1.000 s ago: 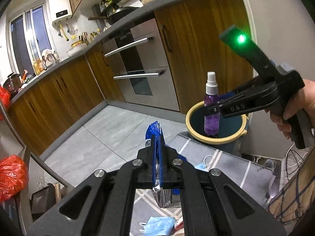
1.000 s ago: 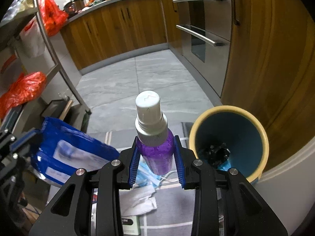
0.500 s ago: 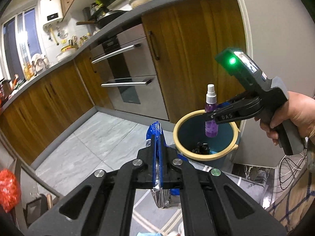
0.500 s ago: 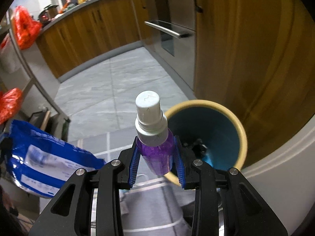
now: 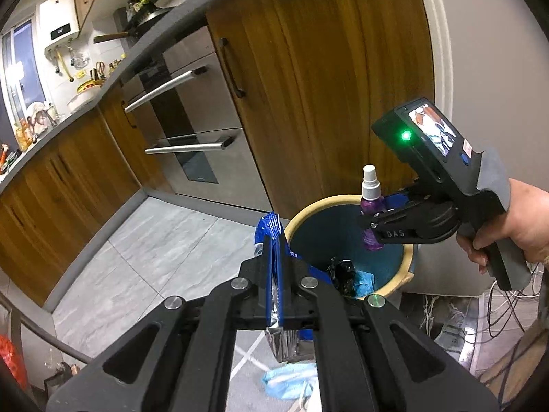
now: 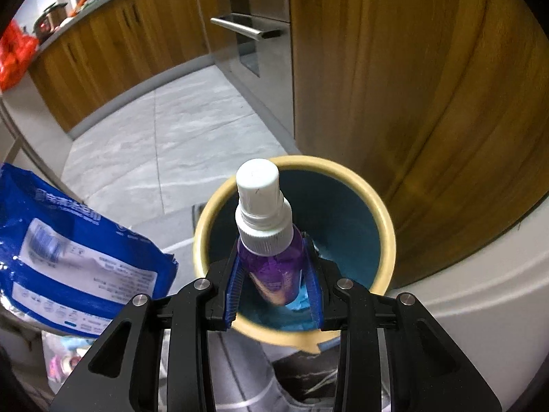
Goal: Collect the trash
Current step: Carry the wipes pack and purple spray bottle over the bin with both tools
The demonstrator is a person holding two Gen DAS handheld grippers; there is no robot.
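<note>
Your right gripper (image 6: 276, 271) clamped the purple spray bottle (image 6: 271, 267) upright over the bin (image 6: 384, 226) mouth. Your left gripper (image 5: 278, 274) pinched the blue foil packet (image 5: 271, 237) beside the rim.

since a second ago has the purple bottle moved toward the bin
Yes. In the right wrist view the bottle now sits over the bin mouth; earlier the bin lay off to its right.

Wooden cabinets (image 5: 308, 86); grey tiled floor (image 5: 164, 257)
</note>
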